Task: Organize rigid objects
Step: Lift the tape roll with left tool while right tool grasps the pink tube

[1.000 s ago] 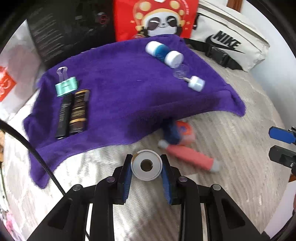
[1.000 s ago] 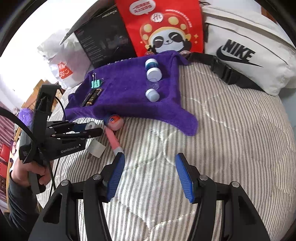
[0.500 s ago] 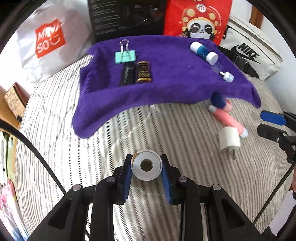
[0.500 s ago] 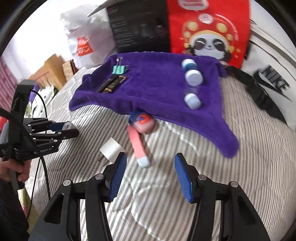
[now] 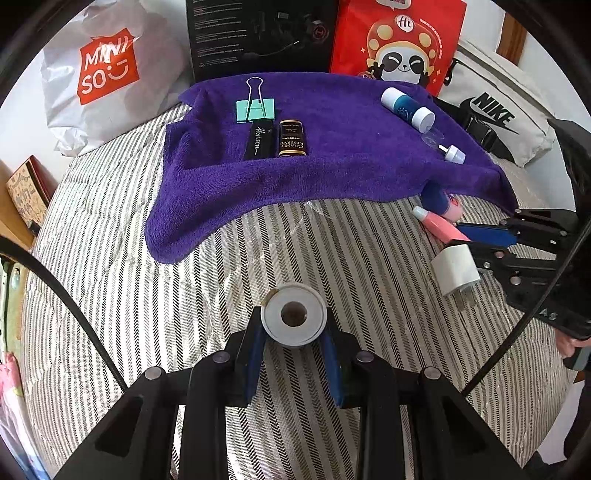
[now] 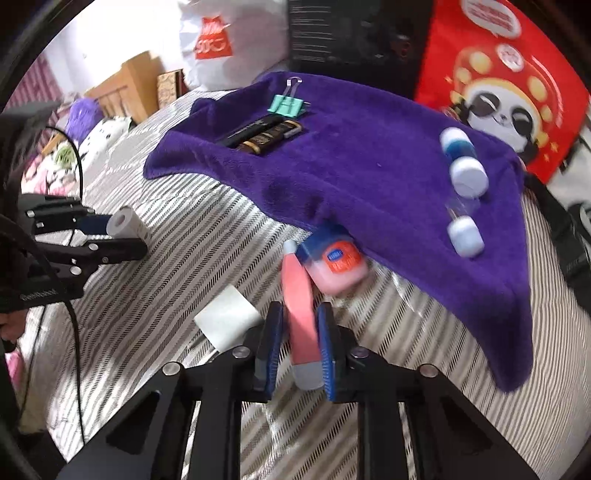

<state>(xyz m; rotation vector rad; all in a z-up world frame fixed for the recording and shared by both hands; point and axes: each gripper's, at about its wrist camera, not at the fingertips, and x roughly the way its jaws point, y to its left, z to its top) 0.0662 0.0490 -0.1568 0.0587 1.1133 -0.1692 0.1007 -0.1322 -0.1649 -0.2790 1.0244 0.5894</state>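
Note:
My left gripper (image 5: 294, 325) is shut on a white tape roll (image 5: 294, 319) and holds it over the striped bedspread; it also shows in the right wrist view (image 6: 127, 223). My right gripper (image 6: 300, 319) is shut on a pink tube (image 6: 300, 291) lying on the bed. A pink jar with a blue lid (image 6: 334, 260) lies just beyond it at the edge of the purple towel (image 6: 369, 166). On the towel lie a teal binder clip (image 5: 255, 109), two dark boxes (image 5: 277, 139), a blue and white bottle (image 5: 406, 108) and a small clear bottle (image 5: 441, 144).
A white charger plug (image 6: 227, 321) lies on the bed left of my right gripper. Behind the towel stand a Miniso bag (image 5: 107, 77), a black box (image 5: 258, 33), a red panda bag (image 5: 395, 40) and a white Nike bag (image 5: 495, 114).
My right gripper moved forward and down and closed around the pink tube. My left gripper, still holding the tape roll, has drawn back slightly from the towel.

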